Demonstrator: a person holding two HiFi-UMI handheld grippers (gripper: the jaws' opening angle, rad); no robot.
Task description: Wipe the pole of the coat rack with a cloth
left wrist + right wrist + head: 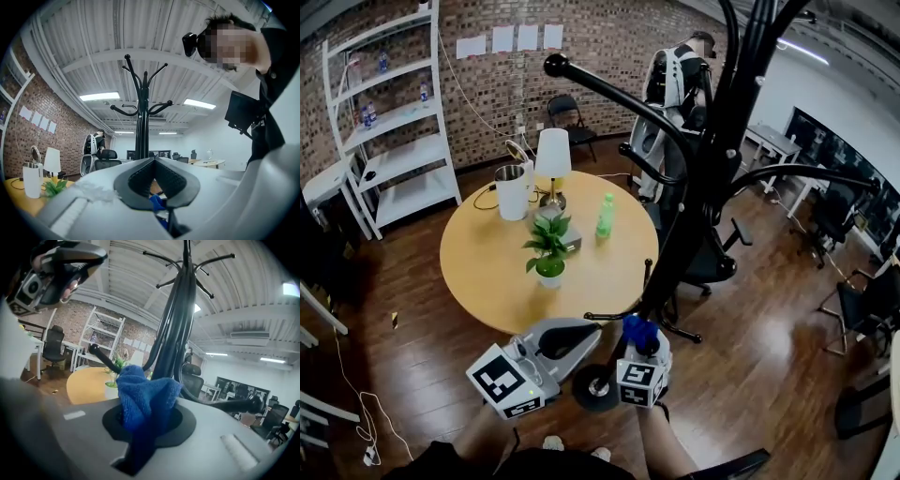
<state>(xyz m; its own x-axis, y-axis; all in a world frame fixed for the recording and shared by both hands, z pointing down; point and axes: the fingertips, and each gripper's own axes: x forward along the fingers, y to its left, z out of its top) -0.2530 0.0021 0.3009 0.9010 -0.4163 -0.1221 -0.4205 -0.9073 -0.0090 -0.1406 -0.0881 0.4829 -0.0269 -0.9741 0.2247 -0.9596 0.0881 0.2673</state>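
— Cloth (145, 392) first: where does it sit?

— Bunched up in the right gripper (147, 423). Its jaws are clamped on the blue fabric, and a rumpled tuft stands up out of the dark hollow between them, with a tail hanging down below.

— And against the pole (174, 333)?

— In the right gripper view the tuft sits directly in front of the black pole of the coat rack (741, 84), at its lower part. The head view puts the cloth just beside the pole's lower stretch, on the person's side of it. Whether fabric touches metal, I cannot tell from either view.

— Left gripper (586, 330)?

— Held low, just to the left of the right one, with its tip close to the cloth. In its own view the two jaws meet at the tip and nothing is clamped there. A scrap of blue shows through the hollow under the pads; I cannot tell if it touches them.

— Which way does that one point?

— Toward the coat rack: the pole rises straight above its jaws, and the curved hooks (140, 105) spread out near the ceiling.

— Anything behind?

— Round wooden table (487, 281) beyond both grippers, carrying a potted plant (548, 248), a green bottle (606, 216) and a white lamp (551, 155).
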